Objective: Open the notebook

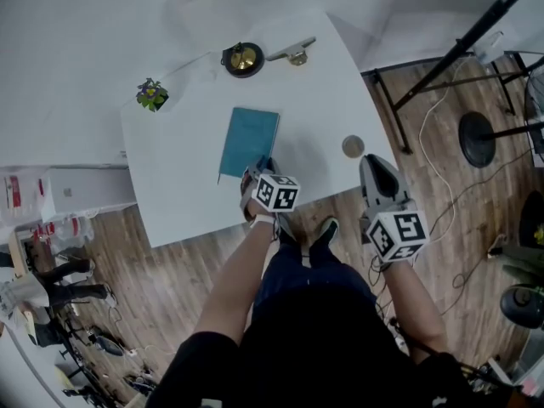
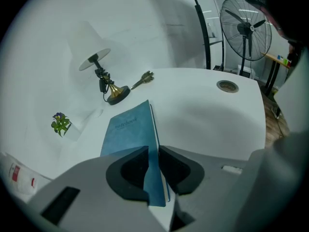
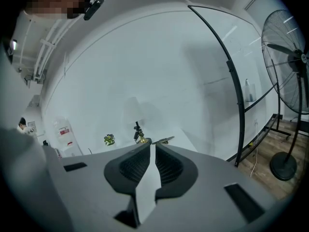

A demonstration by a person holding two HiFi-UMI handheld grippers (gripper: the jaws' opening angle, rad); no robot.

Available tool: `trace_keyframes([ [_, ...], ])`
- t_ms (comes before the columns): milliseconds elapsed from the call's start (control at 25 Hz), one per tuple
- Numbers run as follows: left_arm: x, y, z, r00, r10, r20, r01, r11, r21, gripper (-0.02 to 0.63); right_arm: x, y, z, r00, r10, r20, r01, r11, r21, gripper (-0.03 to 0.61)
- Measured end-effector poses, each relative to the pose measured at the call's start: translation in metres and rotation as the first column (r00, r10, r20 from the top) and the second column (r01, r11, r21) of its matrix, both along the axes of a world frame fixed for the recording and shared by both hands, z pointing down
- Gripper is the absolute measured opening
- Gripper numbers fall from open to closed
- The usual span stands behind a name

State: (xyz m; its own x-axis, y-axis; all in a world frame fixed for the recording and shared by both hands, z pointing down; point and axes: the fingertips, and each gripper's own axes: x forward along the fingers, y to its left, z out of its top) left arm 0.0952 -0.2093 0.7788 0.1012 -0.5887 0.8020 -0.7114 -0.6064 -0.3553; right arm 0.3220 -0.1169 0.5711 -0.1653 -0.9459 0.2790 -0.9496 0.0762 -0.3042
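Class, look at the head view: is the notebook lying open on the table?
No, the notebook lies closed on the white table, with only its teal cover showing.

Bright, even light; fisheye-warped edges

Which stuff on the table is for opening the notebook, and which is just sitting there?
For the job: blue notebook; left gripper, its jaws closing on the cover's near edge.

Just lying about: lamp; little plant; metal clip; round grommet in the table.
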Motion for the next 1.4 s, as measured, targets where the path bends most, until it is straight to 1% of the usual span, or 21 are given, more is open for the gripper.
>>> trace_keyframes([
  [120, -0.005, 0.000, -0.016, 1.000, 0.001, -0.010, 0.000, 0.999, 0.048, 0.030, 0.001, 0.000, -0.012, 1.000, 0.004, 0.018, -0.004, 1.000, 0.028, 0.037],
  [200, -0.007, -0.003, -0.026, 1.000, 0.011, -0.023, -0.010, 0.997, 0.072, 0.020, 0.003, -0.002, -0.020, 0.999, 0.007, 0.032, -0.009, 0.999, 0.050, 0.034],
  [440, -0.015, -0.007, -0.054, 0.998, 0.015, -0.061, -0.010, 0.996, 0.086, 0.011, -0.005, -0.006, -0.034, 0.999, -0.016, 0.052, 0.012, 0.996, 0.083, 0.031],
  [560, -0.023, -0.008, -0.069, 0.994, 0.014, -0.106, -0.006, 0.997, 0.077, 0.011, -0.013, -0.009, -0.042, 0.998, -0.037, 0.054, 0.031, 0.995, 0.097, 0.029],
  [680, -0.035, -0.011, -0.087, 0.986, -0.009, -0.166, 0.019, 0.998, 0.059, 0.009, -0.021, -0.011, -0.049, 0.997, -0.055, 0.059, 0.049, 0.993, 0.104, 0.023],
  [840, -0.054, -0.020, -0.107, 0.968, -0.045, -0.247, 0.056, 0.998, 0.041, 0.009, -0.031, -0.016, -0.056, 0.995, -0.072, 0.064, 0.065, 0.991, 0.113, 0.018],
  [960, -0.069, -0.030, -0.122, 0.952, -0.069, -0.299, 0.088, 0.995, 0.051, 0.009, -0.039, -0.021, -0.061, 0.995, -0.080, 0.058, 0.073, 0.990, 0.119, 0.015],
  [1200, -0.100, -0.052, -0.137, 0.950, -0.059, -0.307, 0.094, 0.990, 0.101, 0.009, -0.051, -0.027, -0.065, 0.997, -0.065, 0.051, 0.059, 0.992, 0.112, 0.012],
  [1400, -0.134, -0.072, -0.144, 0.936, -0.085, -0.341, 0.126, 0.987, 0.100, 0.009, -0.067, -0.033, -0.070, 0.998, -0.044, 0.045, 0.039, 0.994, 0.101, 0.009],
])
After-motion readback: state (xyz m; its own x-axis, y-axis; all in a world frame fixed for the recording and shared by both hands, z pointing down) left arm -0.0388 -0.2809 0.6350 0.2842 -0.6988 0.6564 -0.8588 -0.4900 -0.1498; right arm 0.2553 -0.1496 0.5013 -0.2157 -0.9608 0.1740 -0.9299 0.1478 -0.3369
